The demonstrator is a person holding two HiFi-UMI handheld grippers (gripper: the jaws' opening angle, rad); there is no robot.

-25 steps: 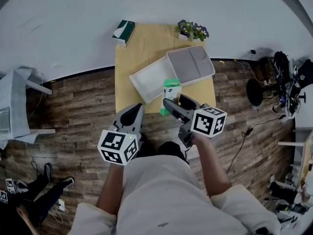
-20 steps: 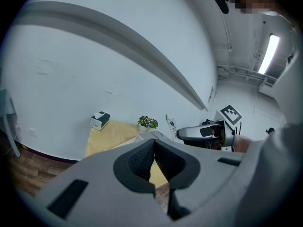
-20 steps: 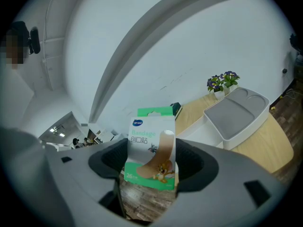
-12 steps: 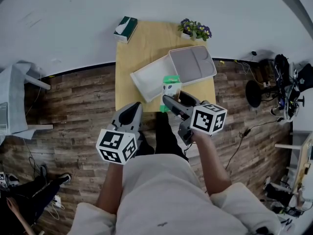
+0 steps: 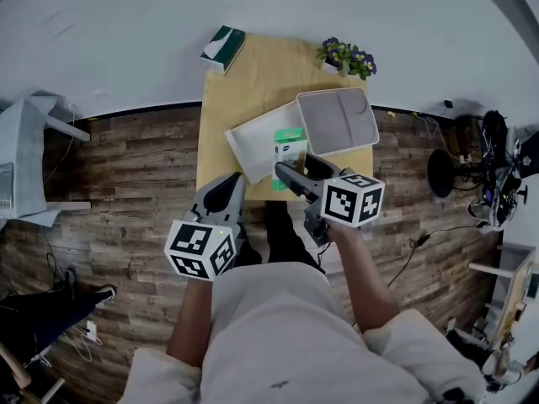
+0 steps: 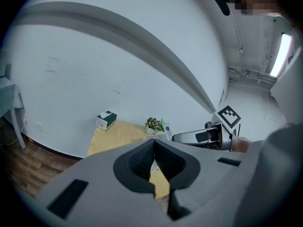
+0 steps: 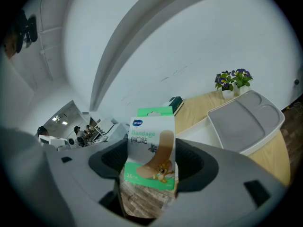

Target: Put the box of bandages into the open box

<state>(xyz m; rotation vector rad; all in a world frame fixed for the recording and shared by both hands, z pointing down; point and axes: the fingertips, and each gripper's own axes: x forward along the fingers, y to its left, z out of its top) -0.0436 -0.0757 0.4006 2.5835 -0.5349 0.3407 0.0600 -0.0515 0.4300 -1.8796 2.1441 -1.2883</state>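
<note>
Since the open box lies ready on the wooden table, grey lid beside it, we carry the right gripper toward it, clenched on the upright box of bandages near its corner. We keep the left gripper low, closed on nothing and likely unneeded.

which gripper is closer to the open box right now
Right. The right gripper, holding the box of bandages, is by the open box's near edge; the left gripper sits farther back, near the table's front edge.
</note>
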